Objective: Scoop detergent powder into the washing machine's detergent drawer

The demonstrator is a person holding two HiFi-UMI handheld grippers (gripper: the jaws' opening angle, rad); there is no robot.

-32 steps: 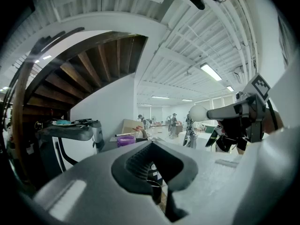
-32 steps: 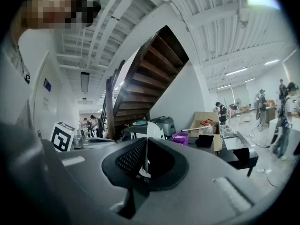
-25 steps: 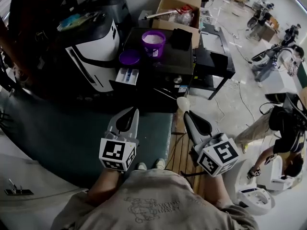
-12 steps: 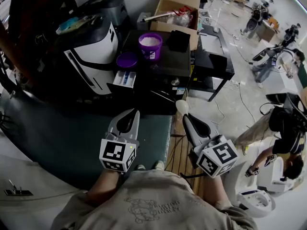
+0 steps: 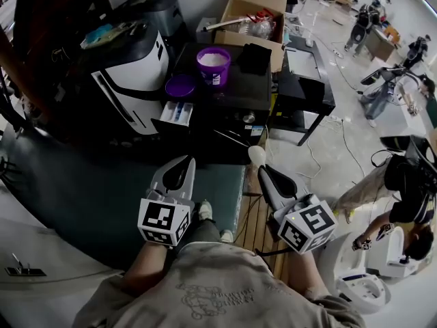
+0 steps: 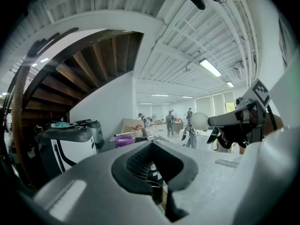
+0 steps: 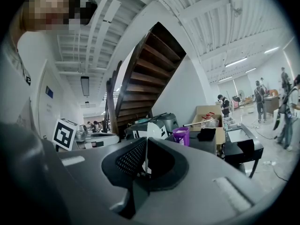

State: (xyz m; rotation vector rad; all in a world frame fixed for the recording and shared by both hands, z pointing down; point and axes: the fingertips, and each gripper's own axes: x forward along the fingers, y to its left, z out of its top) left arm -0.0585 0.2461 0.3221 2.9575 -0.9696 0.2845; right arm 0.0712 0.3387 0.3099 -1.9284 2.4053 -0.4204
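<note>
From the head we look steeply down on the left gripper point(image 5: 181, 164) and right gripper point(image 5: 263, 173), close below. Each gripper view sits low behind its jaws, facing forward and upward. All three share the purple tub point(image 5: 214, 65) point(image 6: 123, 140) point(image 7: 181, 136); the left gripper view also catches the scoop point(image 6: 200, 120).

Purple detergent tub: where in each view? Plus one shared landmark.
Head view: purple tub at top centre, on the black surface.
Left gripper view: left of centre, just above the jaws.
Right gripper view: right of centre, above the jaws.
Shared landmark: the open cardboard box behind it.
</note>
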